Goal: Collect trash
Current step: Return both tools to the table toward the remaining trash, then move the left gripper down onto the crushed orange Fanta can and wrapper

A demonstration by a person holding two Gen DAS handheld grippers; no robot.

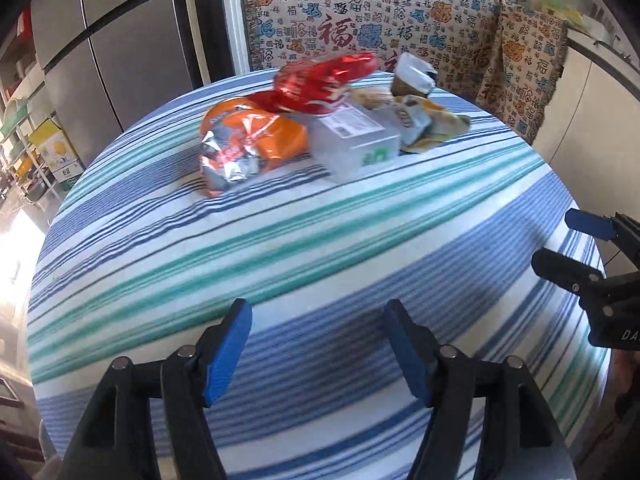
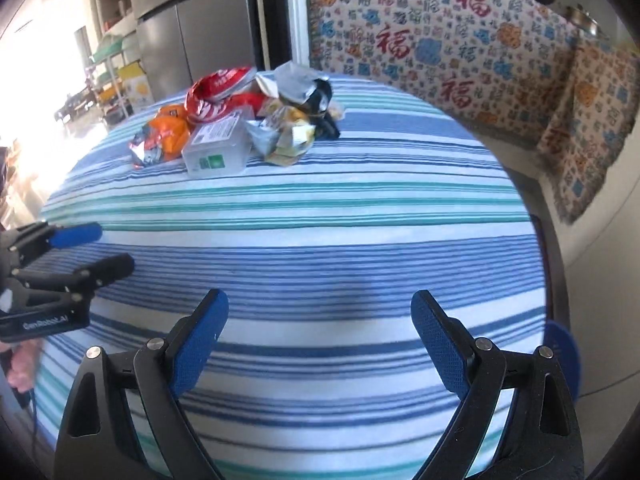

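Observation:
A heap of trash lies at the far side of a round table with a striped cloth [image 1: 320,248]. In it are an orange foil snack bag [image 1: 244,144], a red wrapper [image 1: 324,80], a clear plastic box with a label [image 1: 356,140] and crumpled yellow and silver packets [image 1: 424,116]. The same heap shows in the right wrist view: orange bag [image 2: 164,136], red wrapper [image 2: 216,92], clear box [image 2: 218,148], crumpled packets [image 2: 292,136]. My left gripper [image 1: 320,352] hangs open over the near stripes, holding nothing. My right gripper [image 2: 320,344] is also open and holds nothing.
A blanket printed with red characters [image 1: 360,20] drapes over seating behind the table. A steel fridge [image 1: 120,40] stands at the back left, with shelves and boxes [image 1: 52,152] beside it. Each gripper shows at the edge of the other's view: right gripper [image 1: 592,252], left gripper [image 2: 80,252].

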